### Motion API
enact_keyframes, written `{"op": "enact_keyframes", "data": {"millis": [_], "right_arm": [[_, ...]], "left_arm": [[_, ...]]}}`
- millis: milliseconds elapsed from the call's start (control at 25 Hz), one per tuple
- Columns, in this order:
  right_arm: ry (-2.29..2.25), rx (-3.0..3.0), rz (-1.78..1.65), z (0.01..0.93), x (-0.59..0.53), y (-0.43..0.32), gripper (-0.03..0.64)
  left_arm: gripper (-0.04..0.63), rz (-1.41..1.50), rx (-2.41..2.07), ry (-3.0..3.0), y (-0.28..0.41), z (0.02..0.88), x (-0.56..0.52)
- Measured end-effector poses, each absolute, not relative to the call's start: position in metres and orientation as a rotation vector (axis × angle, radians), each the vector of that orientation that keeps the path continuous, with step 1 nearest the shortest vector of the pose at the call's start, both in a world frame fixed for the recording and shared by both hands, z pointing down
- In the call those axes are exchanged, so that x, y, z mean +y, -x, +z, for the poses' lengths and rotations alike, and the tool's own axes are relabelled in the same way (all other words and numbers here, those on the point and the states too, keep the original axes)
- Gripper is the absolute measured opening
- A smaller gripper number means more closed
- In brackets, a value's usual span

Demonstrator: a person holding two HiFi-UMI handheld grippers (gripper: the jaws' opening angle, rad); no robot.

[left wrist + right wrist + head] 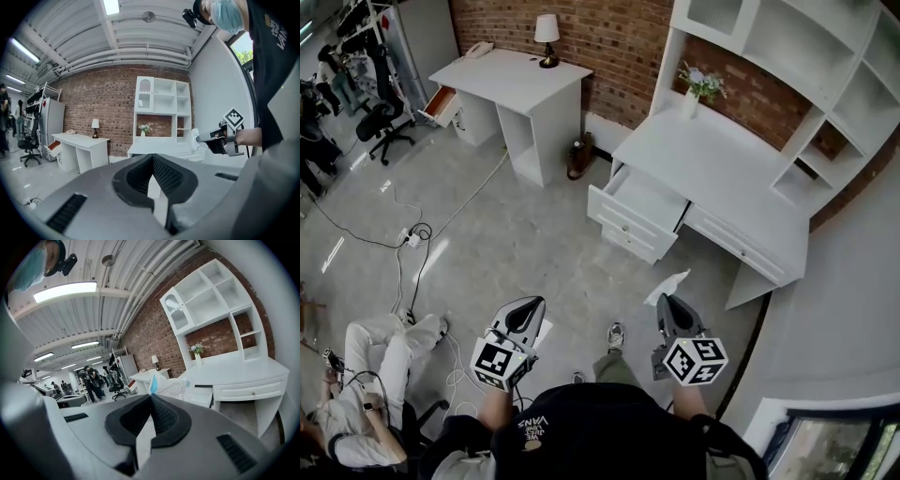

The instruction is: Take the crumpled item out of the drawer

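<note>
Holding: my right gripper (151, 397) is clamped on the crumpled item (171, 387), a white wad with a blue patch and some print I cannot read. It sticks out past the tips.
Item position: in the head view the item (667, 286) hangs over the floor (516, 234), in front of the worktop (712, 159) and well apart from the drawer (642, 202).
Left gripper (152, 157): jaws closed tip to tip, nothing between them. I hold it level beside the right one, the two well apart.
Drawer: pulled open at the left end of the worktop, top of its stack.
Worktop: white, with a shelf unit (811, 66) above it against the brick wall (609, 47). A vase of flowers (698, 89) stands on it.
Surroundings: second worktop (511, 80) to the left with a lamp (547, 39). Cables (412, 253) run over the floor, and a seated person (366, 375) is at lower left.
</note>
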State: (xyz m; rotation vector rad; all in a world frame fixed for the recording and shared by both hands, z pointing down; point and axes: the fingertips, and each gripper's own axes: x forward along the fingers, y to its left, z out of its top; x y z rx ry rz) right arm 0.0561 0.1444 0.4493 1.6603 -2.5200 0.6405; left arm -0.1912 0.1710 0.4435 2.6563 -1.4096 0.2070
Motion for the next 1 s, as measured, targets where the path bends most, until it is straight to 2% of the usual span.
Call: {"op": "enact_keyframes", "data": {"millis": [240, 1000], "right_arm": [[-1.639, -2.538, 0.618, 0.449, 0.084, -0.069, 0.000], [-1.477, -2.532, 0.593, 0.477, -0.094, -0.154, 0.000]], "left_arm": [[0.006, 0.200, -1.453, -2.650, 0.178, 0.439, 0.115], [0.006, 0.207, -1.507, -2.628, 0.071, 0.450, -0.060]]}}
